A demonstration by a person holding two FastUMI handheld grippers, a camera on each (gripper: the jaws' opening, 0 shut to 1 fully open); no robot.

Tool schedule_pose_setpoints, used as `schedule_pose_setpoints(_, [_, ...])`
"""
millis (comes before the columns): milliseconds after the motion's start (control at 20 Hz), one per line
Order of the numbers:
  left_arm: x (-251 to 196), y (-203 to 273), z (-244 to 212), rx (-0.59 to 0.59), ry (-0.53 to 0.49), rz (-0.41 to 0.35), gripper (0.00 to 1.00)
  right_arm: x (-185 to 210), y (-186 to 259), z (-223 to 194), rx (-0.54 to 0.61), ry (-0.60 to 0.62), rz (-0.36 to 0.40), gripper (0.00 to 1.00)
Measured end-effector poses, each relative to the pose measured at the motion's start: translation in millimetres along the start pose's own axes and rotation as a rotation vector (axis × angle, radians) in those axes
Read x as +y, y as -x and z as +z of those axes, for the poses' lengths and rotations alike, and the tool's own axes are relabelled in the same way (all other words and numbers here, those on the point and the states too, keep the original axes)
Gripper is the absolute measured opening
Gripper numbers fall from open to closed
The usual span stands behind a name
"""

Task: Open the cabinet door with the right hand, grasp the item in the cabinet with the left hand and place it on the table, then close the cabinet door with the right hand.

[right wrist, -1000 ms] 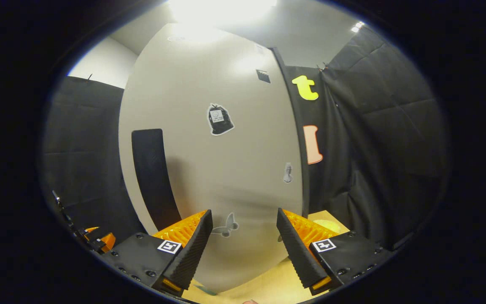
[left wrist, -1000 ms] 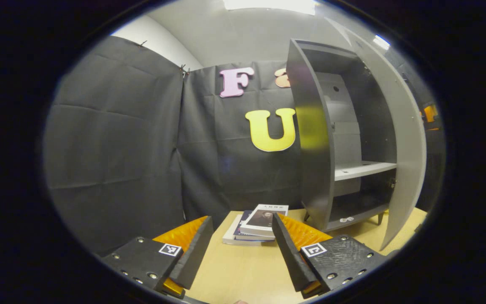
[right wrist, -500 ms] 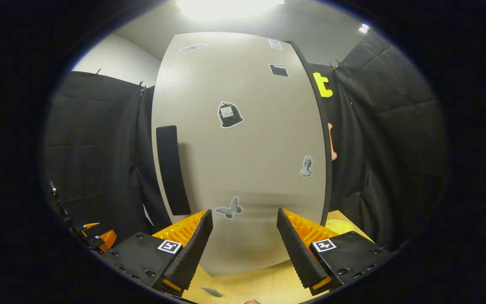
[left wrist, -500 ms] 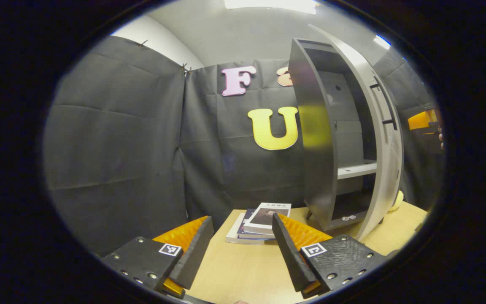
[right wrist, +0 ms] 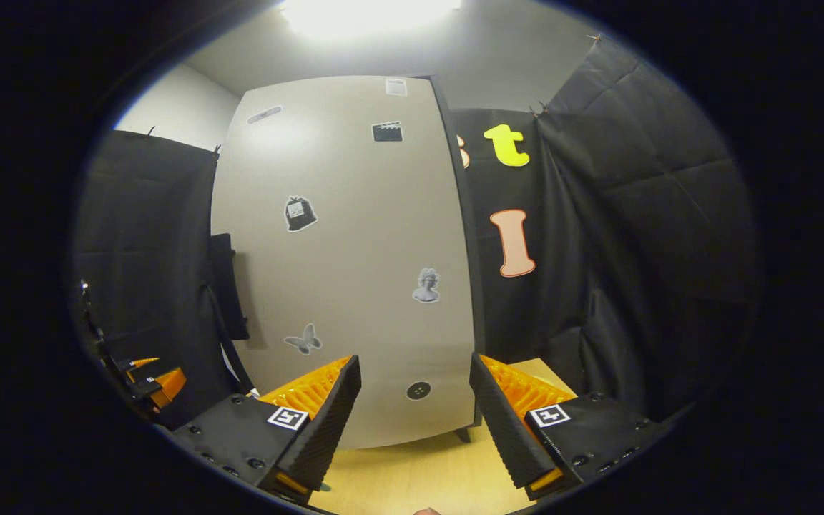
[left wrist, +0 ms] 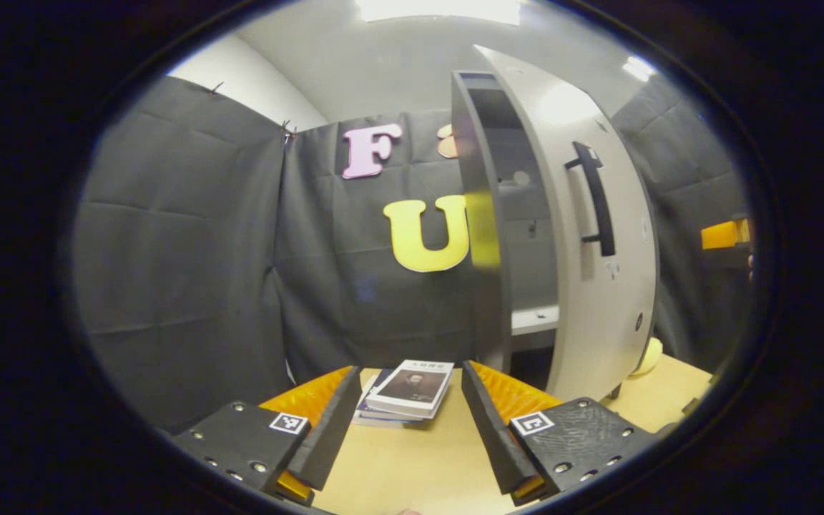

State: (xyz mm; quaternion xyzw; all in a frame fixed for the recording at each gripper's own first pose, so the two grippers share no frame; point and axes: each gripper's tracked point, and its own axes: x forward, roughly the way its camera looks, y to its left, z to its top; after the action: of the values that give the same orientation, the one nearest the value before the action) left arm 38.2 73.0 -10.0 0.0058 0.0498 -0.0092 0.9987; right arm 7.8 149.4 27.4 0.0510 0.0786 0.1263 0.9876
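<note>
In the left gripper view, the grey cabinet [left wrist: 480, 236] stands on the wooden table [left wrist: 412, 465]. Its pale door [left wrist: 598, 286] with a black handle [left wrist: 594, 204] is ajar, leaving a narrow gap through which a white shelf [left wrist: 535, 319] shows. A stack of books [left wrist: 406, 390] lies on the table just beyond my open left gripper [left wrist: 405, 429], which holds nothing. In the right gripper view, the door's sticker-covered face [right wrist: 355, 250] stands close ahead of my open right gripper [right wrist: 415, 422], which is not touching it.
A yellow object [left wrist: 646, 356] lies on the table behind the door's lower edge. The right gripper [left wrist: 723, 234] shows at the far right of the left gripper view. The left gripper [right wrist: 147, 379] shows low at the left of the right gripper view. Black cloth walls surround the booth.
The cabinet door has swung from wide open to nearly shut, hiding most of the inside. The right gripper has stayed open in front of the door's face. The books have not moved.
</note>
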Motion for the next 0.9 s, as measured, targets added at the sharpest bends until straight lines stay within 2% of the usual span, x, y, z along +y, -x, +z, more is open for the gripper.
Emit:
schedule_pose_setpoints(250, [-65.3,0.5,28.0,-0.032,-0.002,-0.022,0.85,-60.5,18.3,-2.7,-0.008,0.026,-0.033,0.97])
schedule_pose_setpoints(450, [-113.4,12.1,38.3,-0.037,-0.007,-0.031,0.85,-91.6,28.2,-18.7,0.019,0.052,-0.016,0.96])
schedule_pose_setpoints(600, [-145.4,29.1,40.4,-0.034,-0.010,-0.027,0.87,-98.9,35.6,-30.9,0.053,0.058,0.022,0.96])
schedule_pose_setpoints(650, [-152.8,33.4,38.8,-0.034,-0.006,-0.028,0.85,-101.4,37.3,-31.4,0.052,0.068,0.023,0.96])
schedule_pose_setpoints(700, [-158.8,36.6,38.1,-0.029,-0.006,-0.034,0.87,-103.5,40.2,-32.3,0.051,0.078,0.020,0.96])
schedule_pose_setpoints(900, [-157.8,44.3,43.3,-0.041,-0.041,-0.051,0.86,-102.1,49.0,-24.8,0.013,0.078,0.004,0.96])
